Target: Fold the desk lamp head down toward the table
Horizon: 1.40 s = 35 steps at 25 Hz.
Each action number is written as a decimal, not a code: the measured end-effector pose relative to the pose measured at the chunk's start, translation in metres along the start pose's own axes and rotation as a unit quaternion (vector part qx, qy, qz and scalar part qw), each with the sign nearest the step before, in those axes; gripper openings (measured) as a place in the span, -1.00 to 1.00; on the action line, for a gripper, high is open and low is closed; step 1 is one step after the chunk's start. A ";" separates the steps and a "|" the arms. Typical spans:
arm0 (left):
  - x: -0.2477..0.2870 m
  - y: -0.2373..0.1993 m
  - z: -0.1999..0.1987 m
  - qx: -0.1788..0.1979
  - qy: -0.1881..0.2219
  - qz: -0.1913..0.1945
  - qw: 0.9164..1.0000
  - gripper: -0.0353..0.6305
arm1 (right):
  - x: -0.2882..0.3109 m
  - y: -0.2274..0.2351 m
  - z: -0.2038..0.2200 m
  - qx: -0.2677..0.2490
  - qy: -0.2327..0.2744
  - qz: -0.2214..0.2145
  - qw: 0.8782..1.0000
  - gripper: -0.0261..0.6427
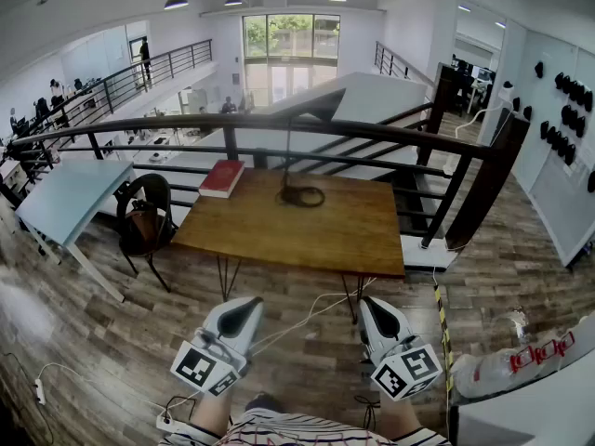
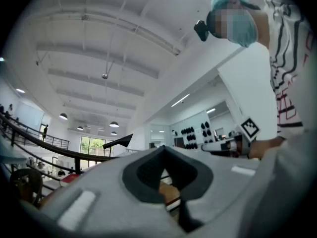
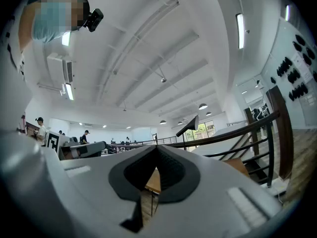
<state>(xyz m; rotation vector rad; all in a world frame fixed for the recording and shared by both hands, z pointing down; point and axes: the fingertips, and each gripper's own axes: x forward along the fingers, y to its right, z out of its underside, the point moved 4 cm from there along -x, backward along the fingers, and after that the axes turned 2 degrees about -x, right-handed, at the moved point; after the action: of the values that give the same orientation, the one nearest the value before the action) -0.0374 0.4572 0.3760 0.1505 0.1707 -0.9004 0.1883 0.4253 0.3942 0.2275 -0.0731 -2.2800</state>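
My left hand-held gripper (image 1: 244,310) and right hand-held gripper (image 1: 379,312) are both clenched on nothing, low and well short of the brown wooden bench (image 1: 316,235). The black thin-stemmed desk lamp (image 1: 302,195) stands upright near its far edge, with a red book (image 1: 223,177) at the far left corner. A brown bag (image 1: 141,227) sits on the black chair (image 1: 146,180) beside the bench, its contents hidden

A red book (image 1: 222,177) lies flat just inside the black railing (image 1: 279,126). Left of it stands a black chair (image 1: 164,193) with a brown bag (image 1: 141,226) on its seat, just beside a pale blue desk (image 1: 70,198). A white power strip (image 1: 39,391) lies on the wood-plank floor (image 1: 84,314) at the near left. Overhead hang ceiling lamps (image 1: 176,3), and far off is a tall window (image 1: 290,37).
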 end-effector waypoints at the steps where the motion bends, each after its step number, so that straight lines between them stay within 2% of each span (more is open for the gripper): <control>1: 0.004 -0.001 0.001 -0.002 0.000 0.002 1.000 -0.89 | 0.001 0.003 -0.001 0.005 0.002 -0.002 1.000 -0.92; 6: 0.021 -0.020 0.009 -0.005 0.000 -0.010 1.000 -0.88 | 0.016 0.013 -0.005 0.001 0.028 -0.002 1.000 -0.92; 11: 0.044 -0.055 0.019 -0.011 0.002 0.009 1.000 -0.88 | 0.055 0.027 0.000 -0.001 0.021 0.013 1.000 -0.77; 13: 0.058 -0.077 0.022 -0.015 -0.002 0.010 1.000 -0.51 | 0.079 0.034 0.000 -0.001 0.018 0.021 1.000 -0.65; 14: 0.065 -0.089 0.024 -0.017 -0.004 0.010 1.000 -0.41 | 0.091 0.038 0.000 -0.001 0.017 0.026 1.000 -0.60; 17: 0.083 -0.124 0.027 -0.025 -0.008 0.018 0.999 -0.39 | 0.125 0.046 0.000 0.002 0.018 0.039 0.999 -0.51; 22: 0.112 -0.186 0.034 -0.025 -0.011 0.026 0.999 -0.12 | 0.184 0.062 0.007 0.006 0.019 0.067 0.998 -0.28; 26: 0.131 -0.230 0.042 -0.028 -0.016 0.043 0.999 0.02 | 0.224 0.071 0.015 0.010 0.020 0.084 0.996 -0.19; 30: 0.148 -0.264 0.049 -0.031 -0.020 0.062 0.997 0.04 | 0.256 0.080 0.020 0.014 0.023 0.100 0.995 -0.16; 35: 0.161 -0.298 0.066 -0.050 -0.025 0.058 0.997 0.04 | 0.287 0.088 0.027 0.010 0.013 0.100 0.995 -0.16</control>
<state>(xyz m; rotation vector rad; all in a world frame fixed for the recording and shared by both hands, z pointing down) -0.1690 0.1386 0.3895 0.0443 0.1591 -0.7772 0.0635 0.1506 0.3913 0.2490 -0.0995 -2.0767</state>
